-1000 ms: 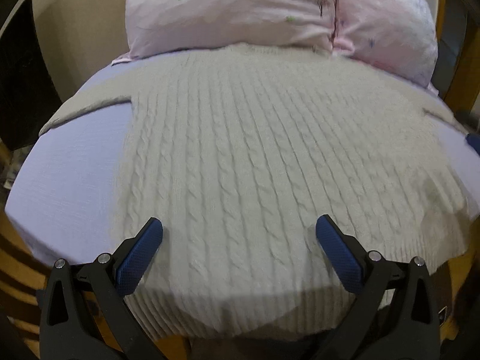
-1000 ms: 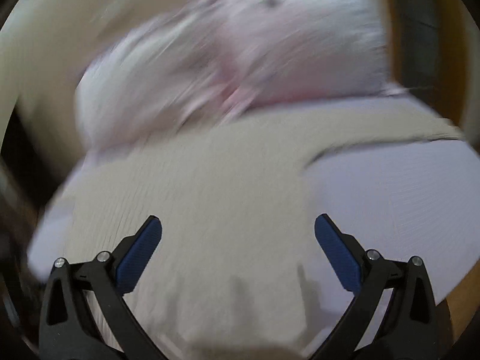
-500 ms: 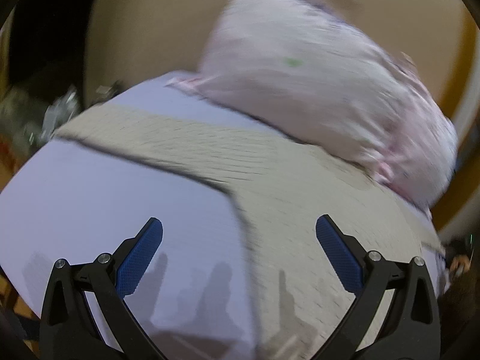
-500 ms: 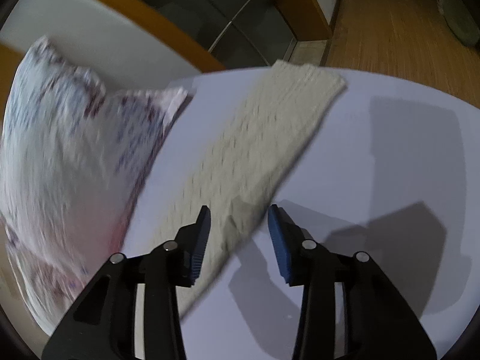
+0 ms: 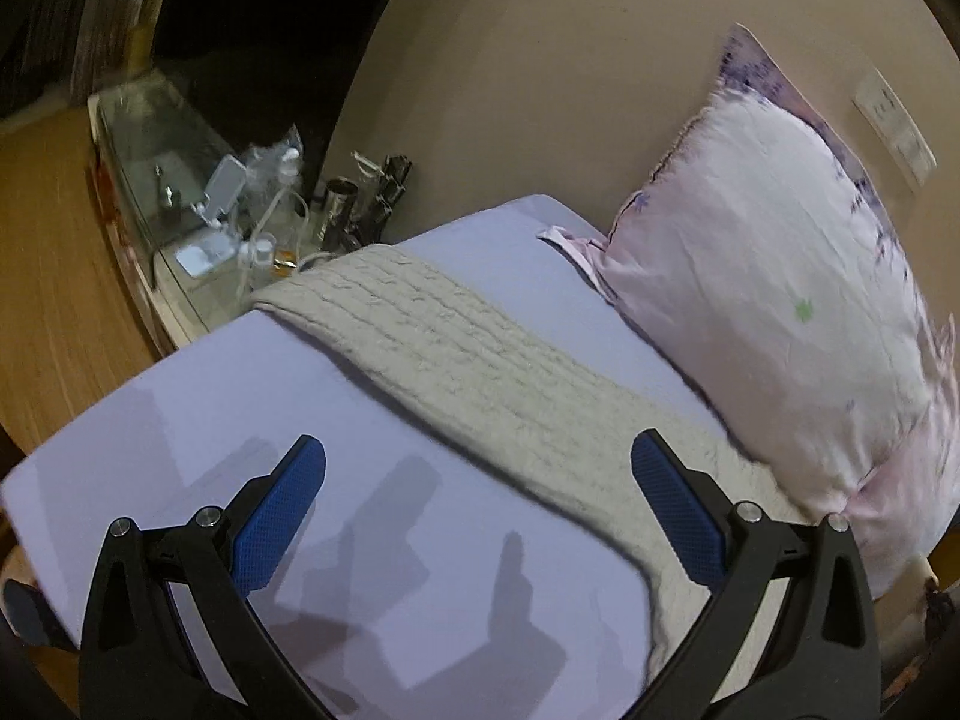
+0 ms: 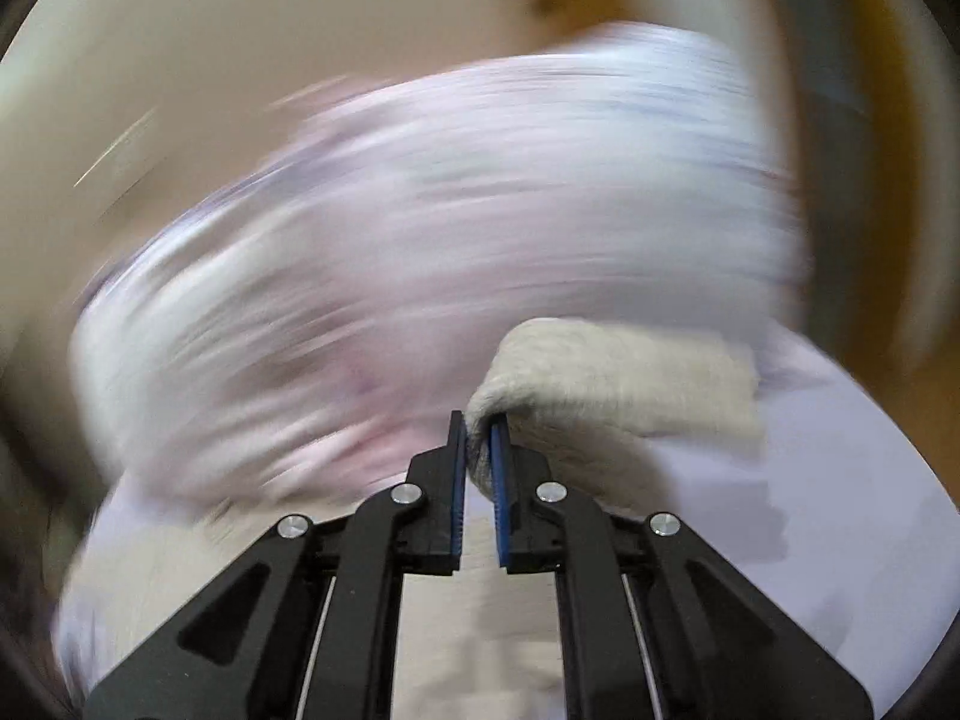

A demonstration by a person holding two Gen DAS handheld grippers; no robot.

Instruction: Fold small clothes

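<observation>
In the left wrist view, the left claw [image 5: 477,504] hangs released over bare lavender bed sheet [image 5: 180,420]; the cream sweater [image 5: 480,384] sleeve runs diagonally toward the bed's edge, a pillow [image 5: 768,312] beside it, a cluttered nightstand [image 5: 198,228] beyond. In the blurred right wrist view, the right claw [image 6: 478,456] is clenched on a sweater [image 6: 606,384] fold, lifted before the pillow [image 6: 450,240].

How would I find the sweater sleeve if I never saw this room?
Look at the bed's lilac sheet, beside the pink pillow. The sleeve is the long cream strip lying across it, the only thing with bumpy cable-knit ridges.
</observation>
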